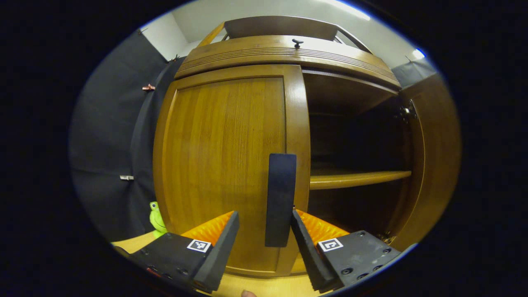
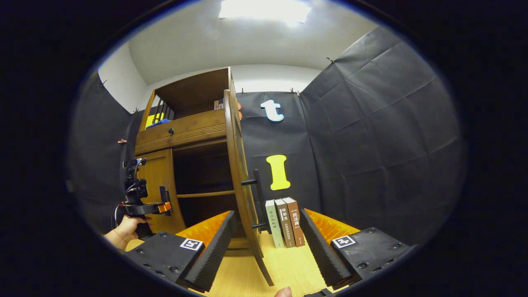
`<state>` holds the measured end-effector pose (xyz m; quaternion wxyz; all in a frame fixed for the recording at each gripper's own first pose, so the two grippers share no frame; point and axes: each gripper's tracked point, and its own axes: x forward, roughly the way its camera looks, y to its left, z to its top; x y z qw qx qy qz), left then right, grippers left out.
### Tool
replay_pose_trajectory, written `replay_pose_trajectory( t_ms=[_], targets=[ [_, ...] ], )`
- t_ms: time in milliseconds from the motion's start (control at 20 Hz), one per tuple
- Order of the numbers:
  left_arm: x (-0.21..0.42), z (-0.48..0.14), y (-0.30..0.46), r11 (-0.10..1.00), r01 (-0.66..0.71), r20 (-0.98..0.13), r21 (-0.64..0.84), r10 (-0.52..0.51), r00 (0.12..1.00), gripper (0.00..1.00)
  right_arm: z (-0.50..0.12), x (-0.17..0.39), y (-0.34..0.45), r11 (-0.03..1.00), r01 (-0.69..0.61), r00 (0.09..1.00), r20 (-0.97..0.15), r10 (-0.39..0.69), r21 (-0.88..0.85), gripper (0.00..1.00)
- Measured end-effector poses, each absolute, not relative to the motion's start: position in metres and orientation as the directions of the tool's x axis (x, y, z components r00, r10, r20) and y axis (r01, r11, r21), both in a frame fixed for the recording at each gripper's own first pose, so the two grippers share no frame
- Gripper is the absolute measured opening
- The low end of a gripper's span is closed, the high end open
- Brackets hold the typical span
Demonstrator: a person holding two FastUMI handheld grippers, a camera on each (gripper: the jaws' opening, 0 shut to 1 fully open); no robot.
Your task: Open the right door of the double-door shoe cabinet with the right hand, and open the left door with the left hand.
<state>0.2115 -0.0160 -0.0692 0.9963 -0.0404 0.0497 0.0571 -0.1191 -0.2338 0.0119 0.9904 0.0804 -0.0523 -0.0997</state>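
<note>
handle (image 1: 281,199) of the closed left door (image 1: 222,165) is standing upright at twelve o'clock, between my left gripper (image 1: 264,231)'s parted fingers; i'm seeing the right gripper (image 2: 266,239) gaping too.

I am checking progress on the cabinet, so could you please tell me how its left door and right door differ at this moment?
The left door is shut, flush with the cabinet front; the right door is swung wide open, baring the shelf. The left door's handle sits between the left gripper fingers, which have not closed on it; the right door's handle is free, between the right gripper fingers, which are apart. Both doors are brown wood with dark bar handles.
</note>
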Motion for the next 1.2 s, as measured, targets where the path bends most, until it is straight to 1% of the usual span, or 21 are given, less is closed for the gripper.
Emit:
replay_pose_trajectory(
  t_ms=[50, 100, 400, 450, 500, 600, 900, 1200],
  targets=[
    [0.214, -0.067, -0.017, 0.99, -0.113, -0.096, -0.082, 0.105, 0.99, 0.75, 0.014, -0.119, -0.236, 0.965, 0.193, 0.973, 0.093, -0.211, 0.175, 1.0],
    [0.218, -0.066, -0.017, 0.991, -0.108, -0.095, -0.08, 0.101, 0.99, 0.72, 0.014, -0.119, -0.24, 0.963, 0.198, 0.971, 0.095, -0.218, 0.183, 0.97],
    [0.235, -0.07, -0.028, 0.996, -0.076, -0.121, -0.036, 0.072, 0.99, 0.5, 0.017, -0.123, -0.243, 0.958, 0.198, 0.971, 0.09, -0.22, 0.207, 0.98],
    [0.231, -0.07, -0.028, 0.997, -0.074, -0.121, -0.03, 0.069, 0.99, 0.47, 0.019, -0.123, -0.242, 0.96, 0.196, 0.971, 0.095, -0.218, 0.2, 1.0],
    [0.231, -0.071, -0.028, 0.998, -0.067, -0.124, -0.021, 0.064, 0.99, 0.43, 0.02, -0.123, -0.24, 0.961, 0.196, 0.971, 0.099, -0.218, 0.194, 0.98],
    [0.232, -0.074, -0.028, 0.998, -0.06, -0.148, -0.011, 0.058, 0.987, 0.36, 0.023, -0.125, -0.238, 0.963, 0.193, 0.971, 0.106, -0.215, 0.19, 0.97],
    [0.21, -0.07, -0.025, 0.998, -0.05, -0.174, 0.028, 0.054, 0.983, 0.33, 0.024, -0.125, -0.232, 0.966, 0.187, 0.972, 0.106, -0.208, 0.182, 0.97],
    [0.157, -0.06, -0.012, 1.0, -0.011, -0.16, 0.014, 0.013, 0.987, 0.32, 0.023, -0.123, -0.216, 0.972, 0.166, 0.978, 0.101, -0.185, 0.169, 0.97]
  ],
)
